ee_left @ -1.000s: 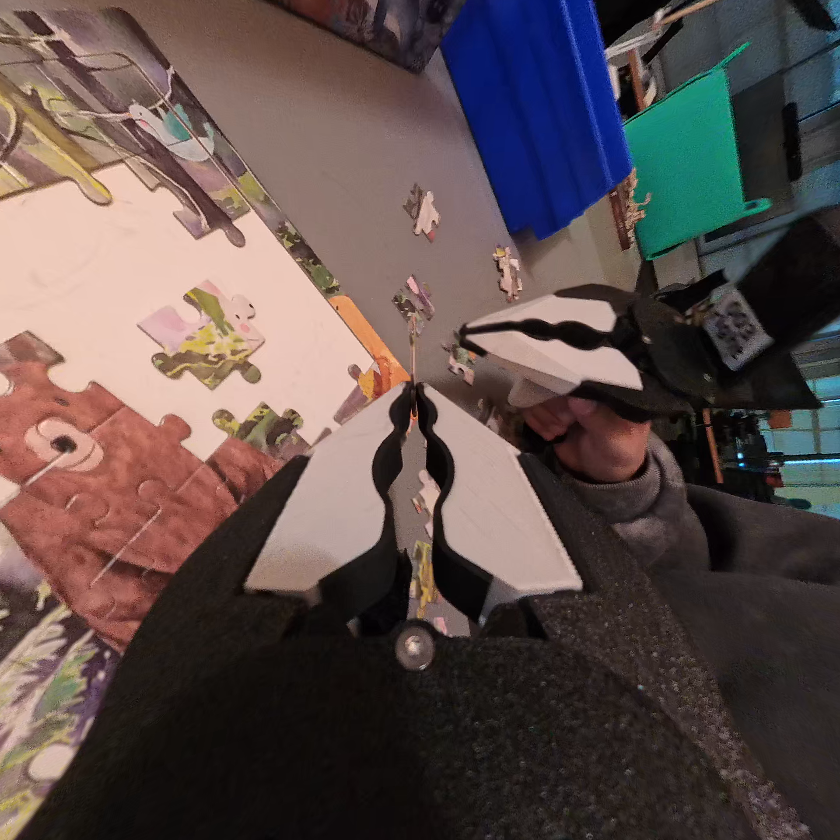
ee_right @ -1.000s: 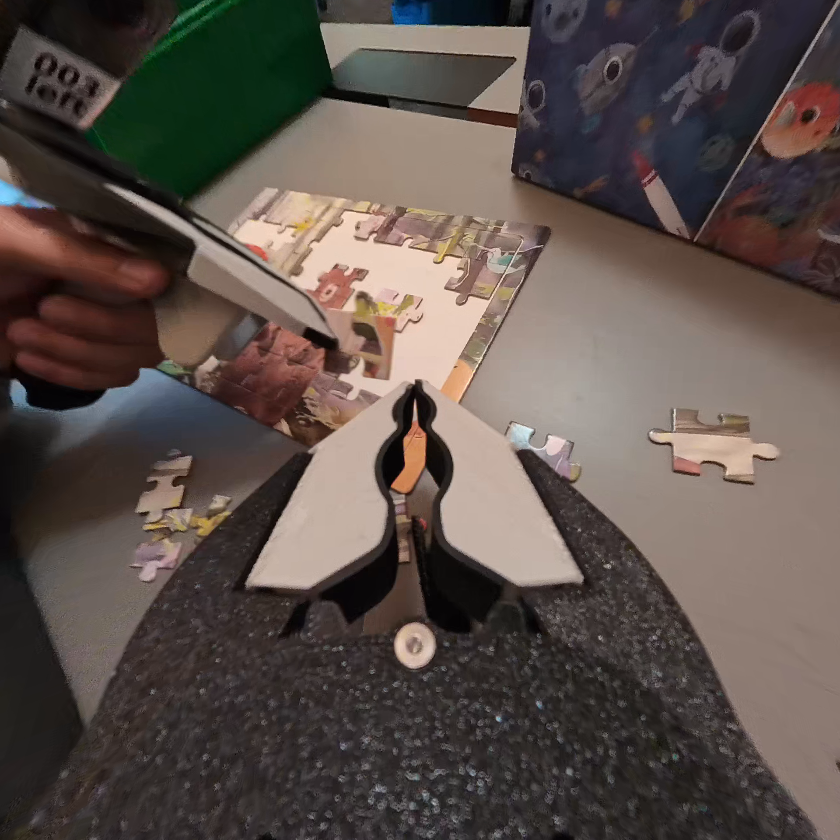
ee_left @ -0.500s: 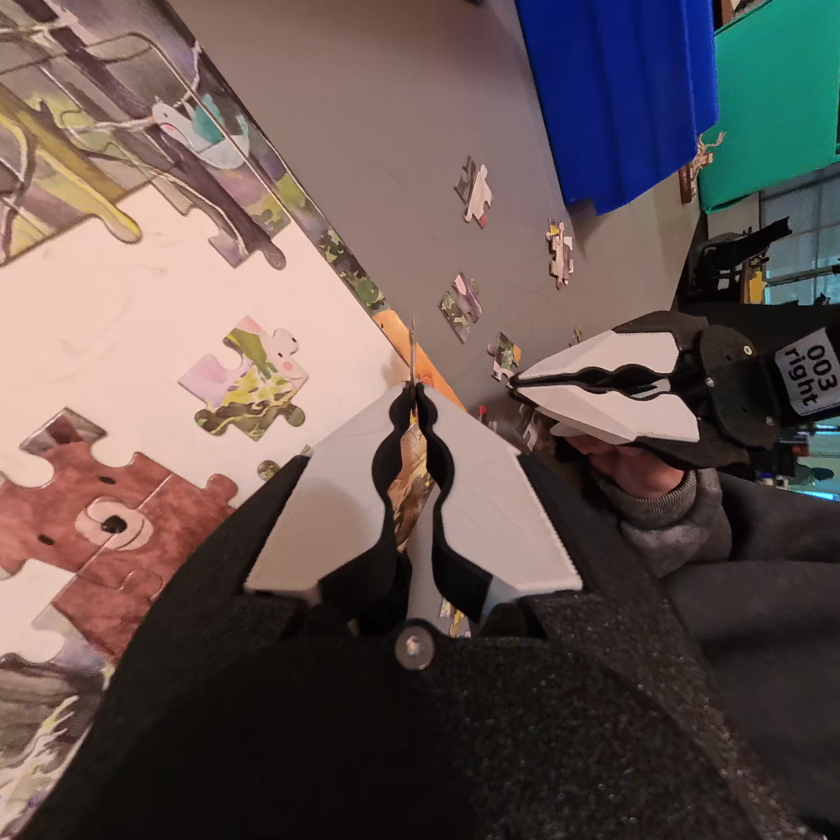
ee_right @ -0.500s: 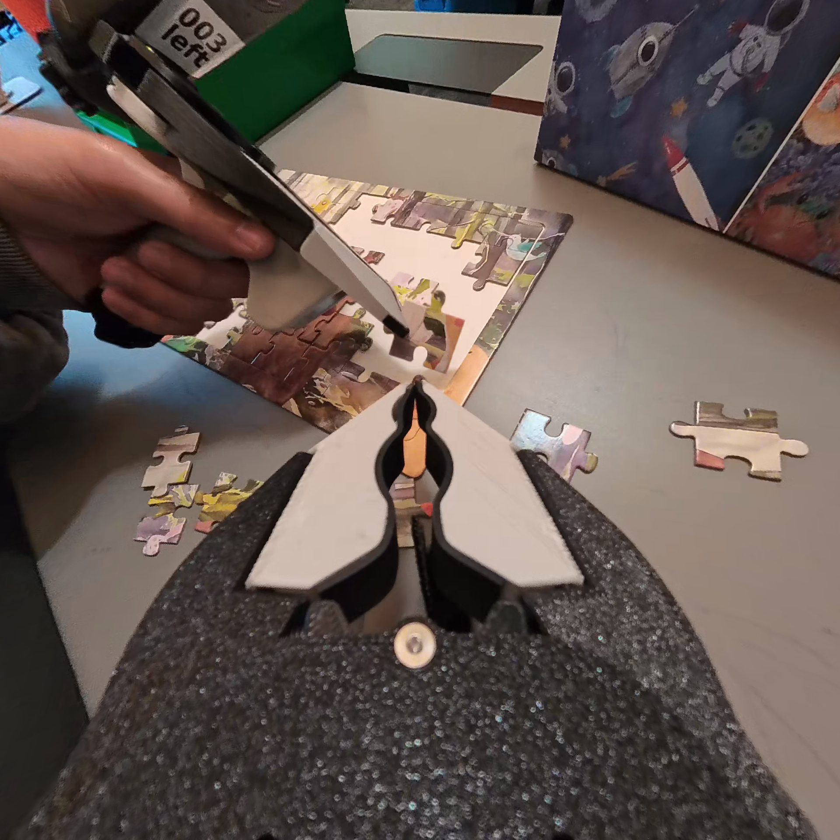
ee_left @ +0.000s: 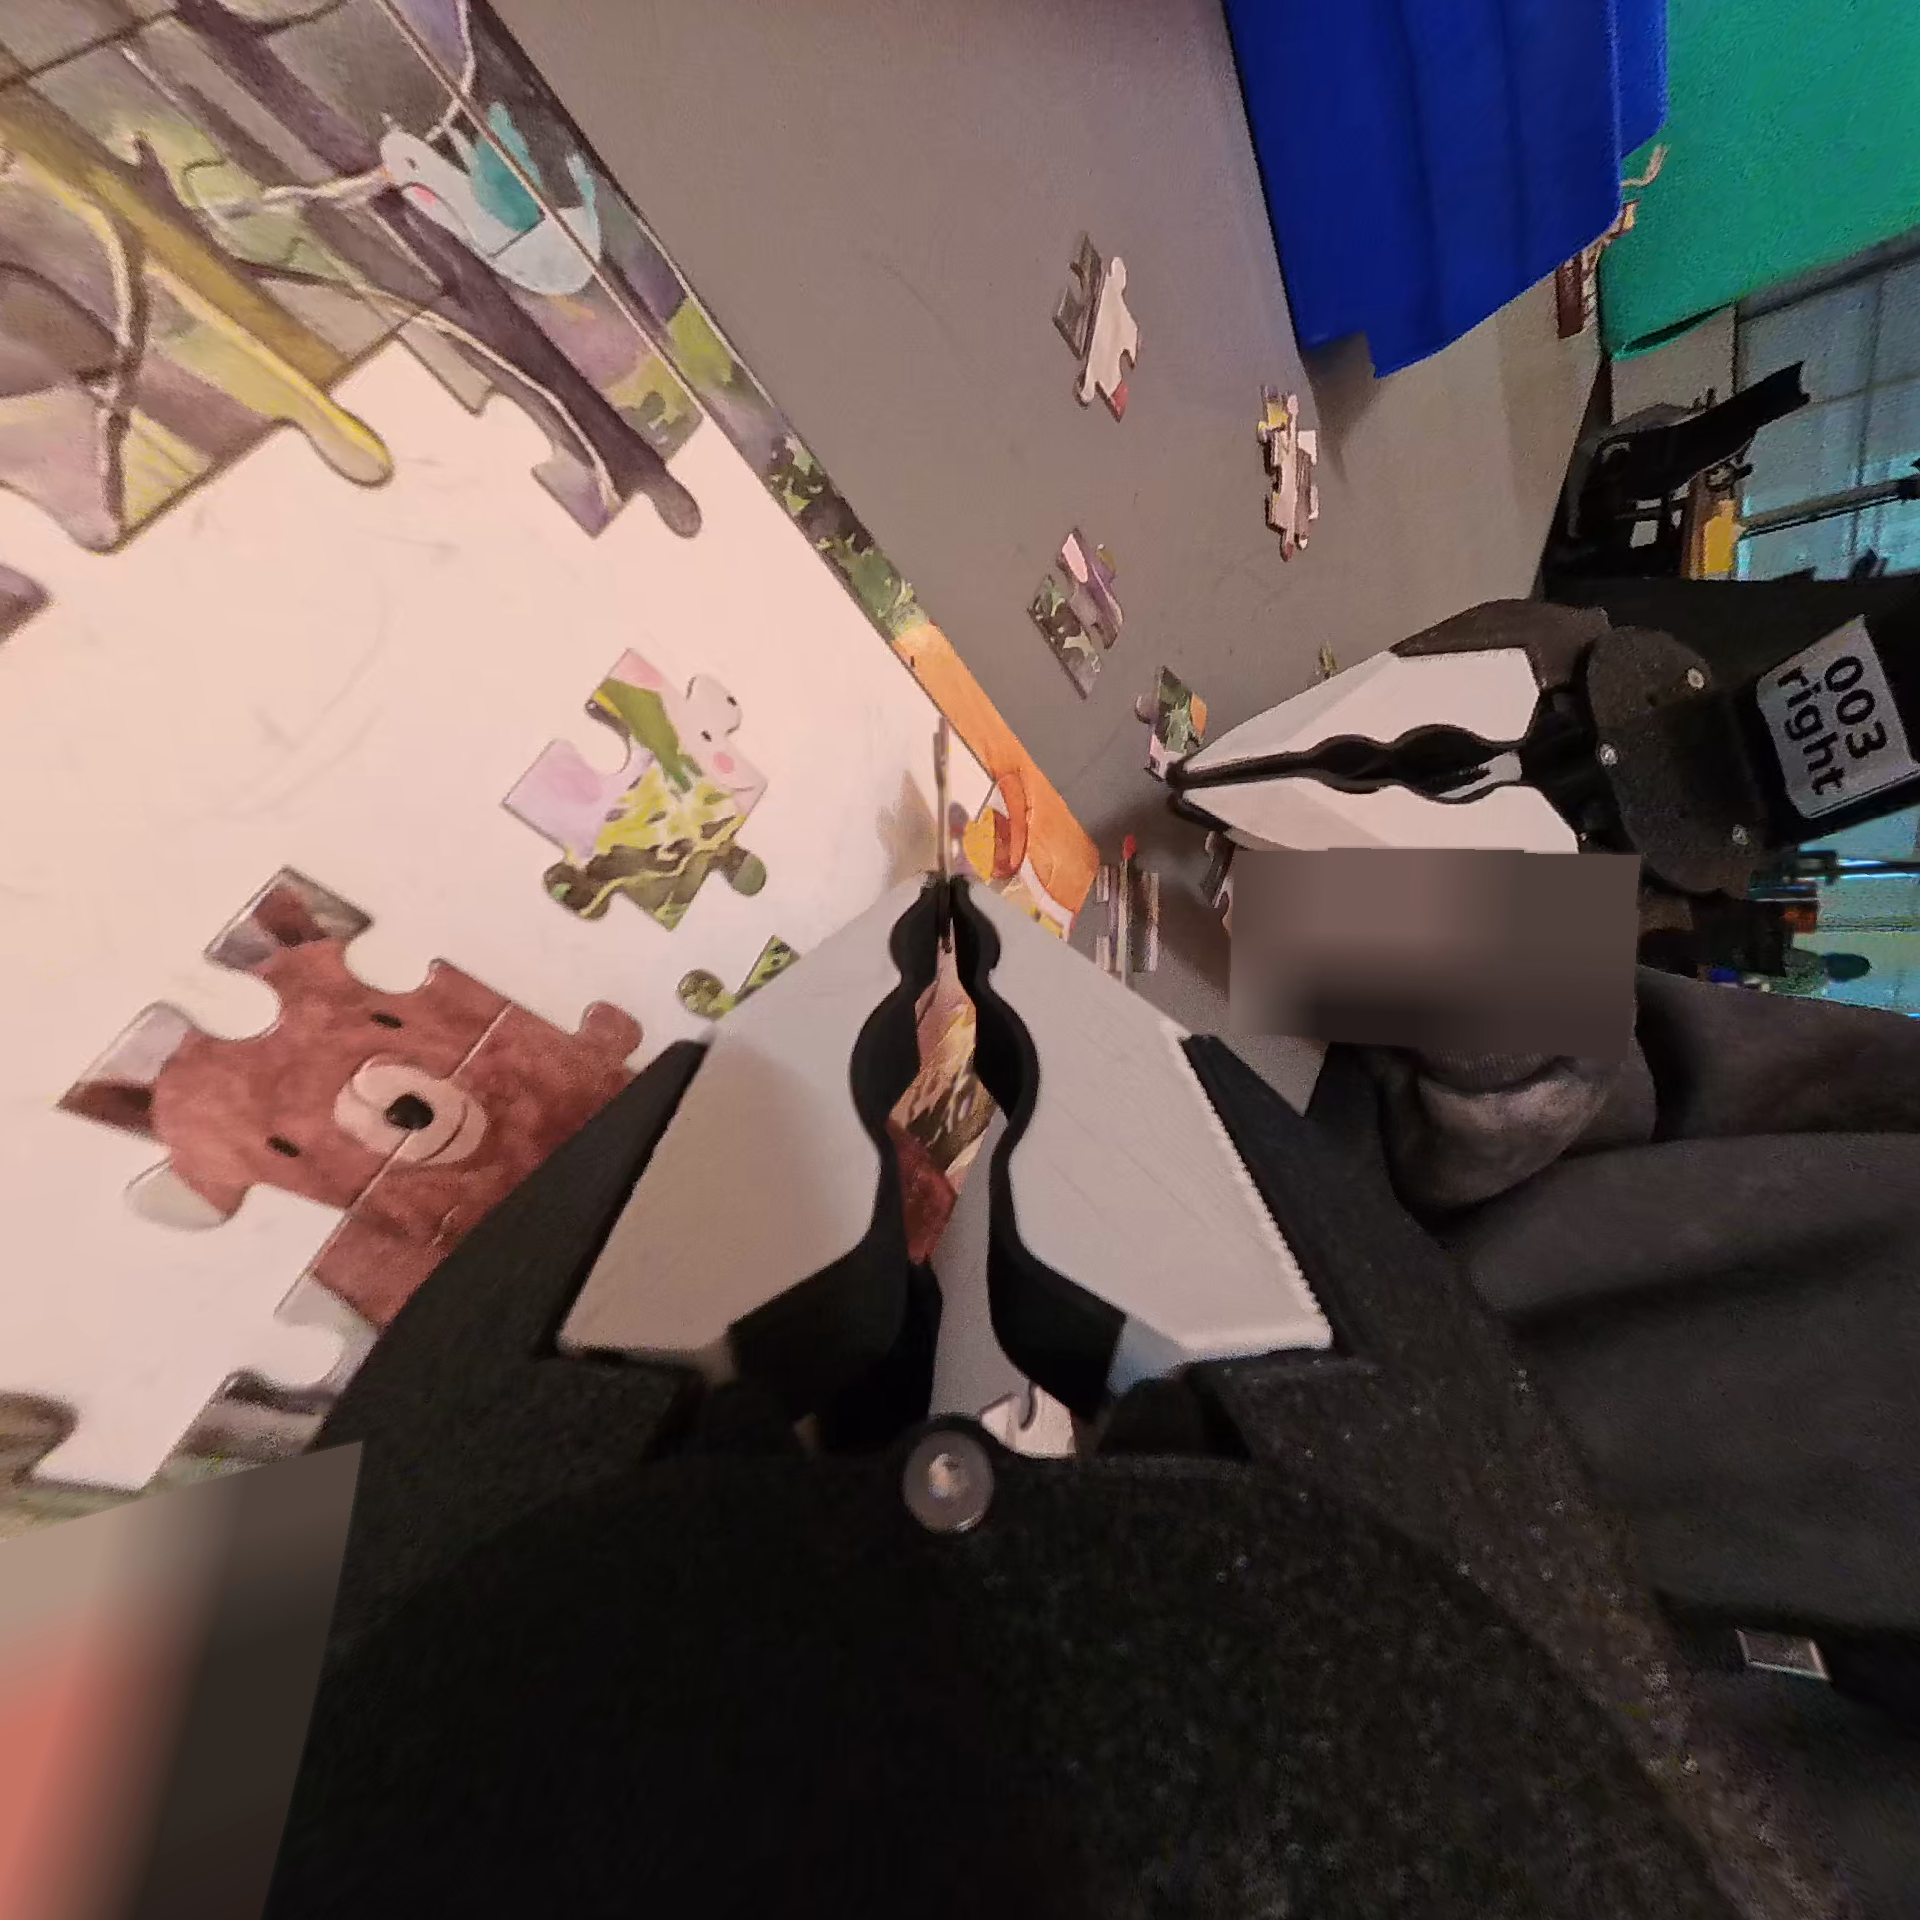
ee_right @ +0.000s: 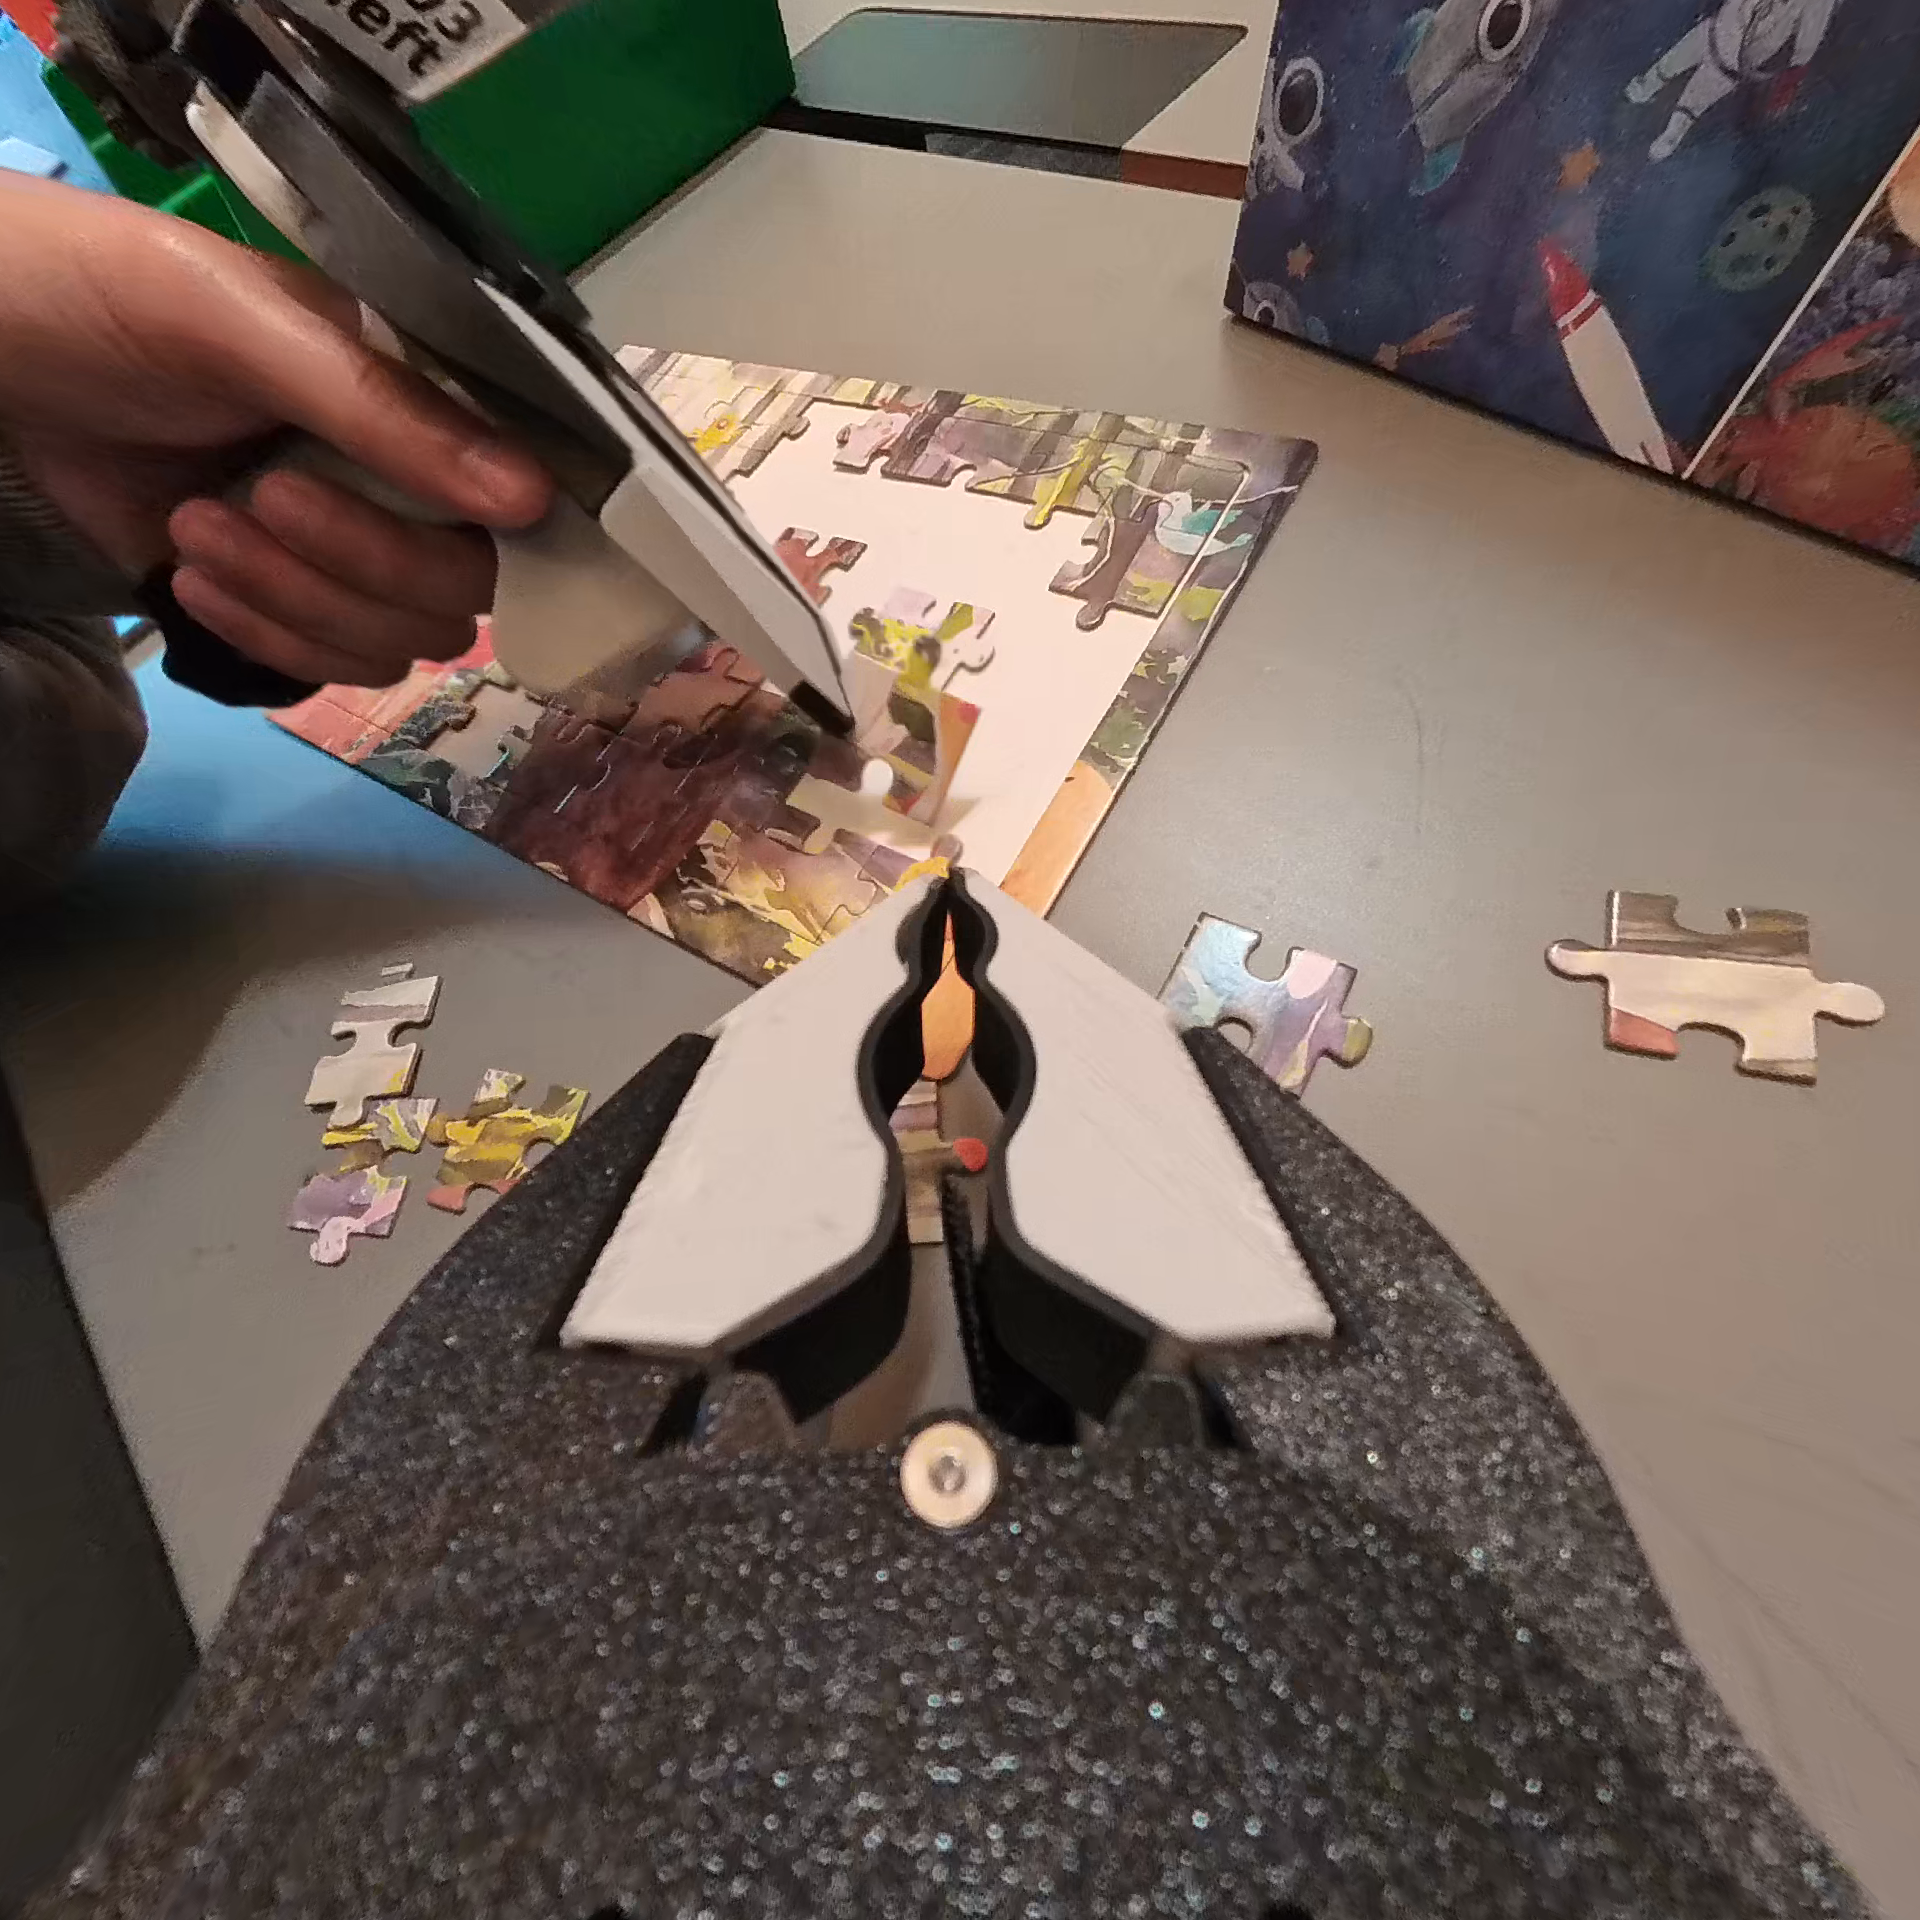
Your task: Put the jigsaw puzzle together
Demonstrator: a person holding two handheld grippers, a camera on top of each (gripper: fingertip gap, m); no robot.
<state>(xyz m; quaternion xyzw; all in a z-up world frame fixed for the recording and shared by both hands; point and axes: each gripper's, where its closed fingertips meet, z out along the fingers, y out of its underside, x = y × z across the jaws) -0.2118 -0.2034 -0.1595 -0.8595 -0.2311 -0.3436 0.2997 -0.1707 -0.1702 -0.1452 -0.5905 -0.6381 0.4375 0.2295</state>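
Note:
The puzzle board (ee_left: 312,675) lies on the grey table, partly filled, with a brown bear (ee_left: 343,1101) and a loose green piece (ee_left: 649,800) on its white middle. My left gripper (ee_left: 943,883) is shut on a puzzle piece (ee_left: 940,790), seen edge-on. In the right wrist view the left gripper (ee_right: 831,717) holds that piece (ee_right: 920,748) upright, just above the board (ee_right: 1039,582) near its orange corner. My right gripper (ee_right: 948,883) is shut and empty, hovering at the board's near corner; it also shows in the left wrist view (ee_left: 1179,774).
Loose pieces lie on the table: one (ee_right: 1262,997) by my right gripper, one (ee_right: 1714,982) farther right, a cluster (ee_right: 416,1122) at left. A space-printed box (ee_right: 1558,208) stands at back right, a green bin (ee_right: 603,114) at back left, a blue bin (ee_left: 1423,156) beyond. My right fingertips sit around 6 cm from my left ones.
My left gripper has carried its piece in over the board and down toward the white area near the orange corner. My right gripper stays shut and has shifted only slightly.

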